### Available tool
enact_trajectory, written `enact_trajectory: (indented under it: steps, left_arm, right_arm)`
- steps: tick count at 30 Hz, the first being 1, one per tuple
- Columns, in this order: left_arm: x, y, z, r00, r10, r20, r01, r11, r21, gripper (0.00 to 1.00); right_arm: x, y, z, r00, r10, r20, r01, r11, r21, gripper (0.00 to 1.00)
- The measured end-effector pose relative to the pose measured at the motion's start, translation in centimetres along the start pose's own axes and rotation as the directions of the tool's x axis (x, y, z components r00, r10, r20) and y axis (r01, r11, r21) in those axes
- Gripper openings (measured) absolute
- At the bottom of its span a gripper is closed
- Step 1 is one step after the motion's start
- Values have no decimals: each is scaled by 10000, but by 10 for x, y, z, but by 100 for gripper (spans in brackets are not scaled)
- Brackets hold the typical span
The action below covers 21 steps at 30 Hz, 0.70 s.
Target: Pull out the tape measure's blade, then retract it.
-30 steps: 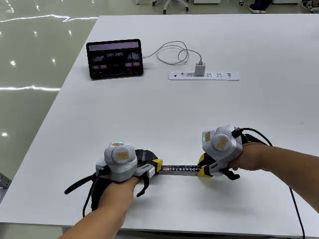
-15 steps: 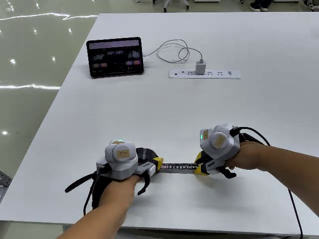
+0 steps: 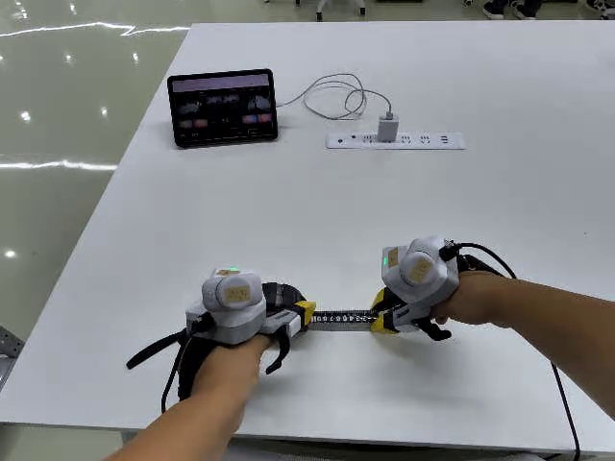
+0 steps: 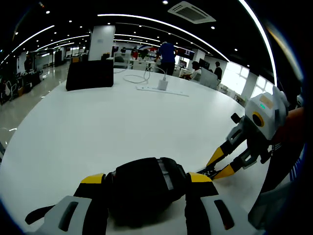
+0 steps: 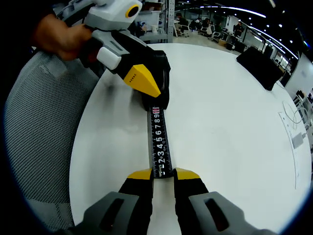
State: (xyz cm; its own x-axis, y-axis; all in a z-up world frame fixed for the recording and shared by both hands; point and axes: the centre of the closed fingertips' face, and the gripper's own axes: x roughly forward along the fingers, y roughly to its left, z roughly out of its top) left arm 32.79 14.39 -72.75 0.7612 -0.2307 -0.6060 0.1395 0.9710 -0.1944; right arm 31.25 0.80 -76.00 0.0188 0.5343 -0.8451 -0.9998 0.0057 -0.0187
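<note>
1. Nearest the person, at the front edge of the white table (image 3: 384, 221), the left hand (image 3: 233, 363) and the right hand (image 3: 473, 300) each hold a gripper.
2. The left gripper (image 4: 146, 178) has its yellow-tipped jaws clamped on either side of the black tape measure case (image 4: 142, 196), which rests on the table between them. A black strap (image 3: 154, 352) loops out from this gripper toward the table's edge.
3. The blade (image 5: 157, 139) comes out of the case and lies flat along the table, numbered face up. It spans the short gap between the two grippers.
4. The right gripper (image 5: 164, 174) lies near the left one, its jaws pointing toward it. Its jaws are pinched together on the free end of the blade, one yellow tip on each side. A black cable (image 3: 567, 403) runs back from it along the forearm.
5. Beyond the grippers lies a broad bare stretch of table.
6. Farther back lies a white power strip (image 3: 423, 141) with a white charger (image 3: 387, 128) plugged into it. A thin white cord (image 3: 332, 99) curls from the charger toward the tablet.
7. The tablet (image 3: 223, 108) stands propped at the table's far left, its dark screen lit with small coloured tiles.
8. Past the table's left edge is a glossy floor (image 3: 58, 125) that reflects the ceiling lights. In the left gripper view a person in blue (image 4: 167, 51) stands at the far end of the room.
</note>
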Motion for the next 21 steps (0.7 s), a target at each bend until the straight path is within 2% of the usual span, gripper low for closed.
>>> enact_trajectory:
  steps: [14, 21]
  left_arm:
    - [-1, -2, 0, 9999, -108, -31, 108, 9999, 78, 59]
    - [-1, -3, -1, 9999, -162, -38, 163, 9998, 115, 59]
  right_arm:
    - [3, 3, 5, 9999, 119, 105, -124, 9986, 506, 12]
    - [5, 4, 8, 9997, 167, 154, -175, 9986, 497, 12]
